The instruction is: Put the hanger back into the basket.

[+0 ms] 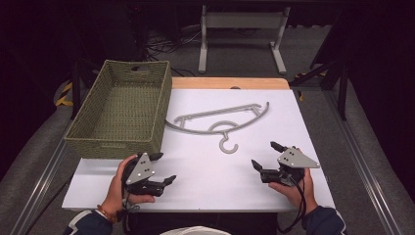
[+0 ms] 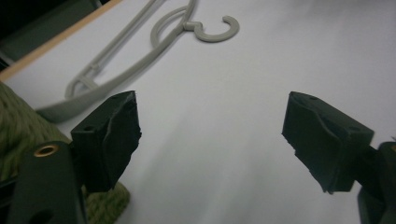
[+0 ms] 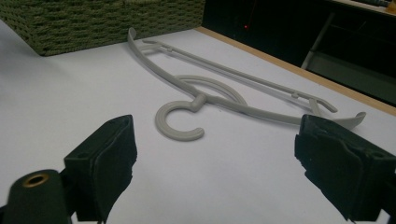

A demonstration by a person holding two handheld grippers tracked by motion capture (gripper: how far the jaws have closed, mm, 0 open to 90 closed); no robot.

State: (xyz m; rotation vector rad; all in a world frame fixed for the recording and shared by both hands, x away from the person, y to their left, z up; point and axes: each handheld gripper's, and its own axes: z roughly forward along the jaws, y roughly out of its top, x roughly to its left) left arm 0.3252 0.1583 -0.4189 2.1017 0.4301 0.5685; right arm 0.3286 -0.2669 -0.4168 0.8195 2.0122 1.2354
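A grey plastic hanger (image 1: 220,121) lies flat on the white table top (image 1: 205,181), its hook (image 1: 228,145) pointing toward me. A woven green basket (image 1: 122,110) stands at the left, nothing visible inside it. My left gripper (image 1: 164,169) rests near the front left, just below the basket's corner, open with nothing between its jaws. My right gripper (image 1: 266,155) sits at the front right, open too. In the left gripper view the hanger (image 2: 140,60) lies ahead past the gripper (image 2: 210,135). The right gripper view has the hook (image 3: 180,123) just beyond the gripper (image 3: 215,168).
The table's wooden far edge (image 1: 230,82) shows behind the white sheet. A white metal frame (image 1: 242,34) stands on the floor beyond. Dark rails run along both sides of the table.
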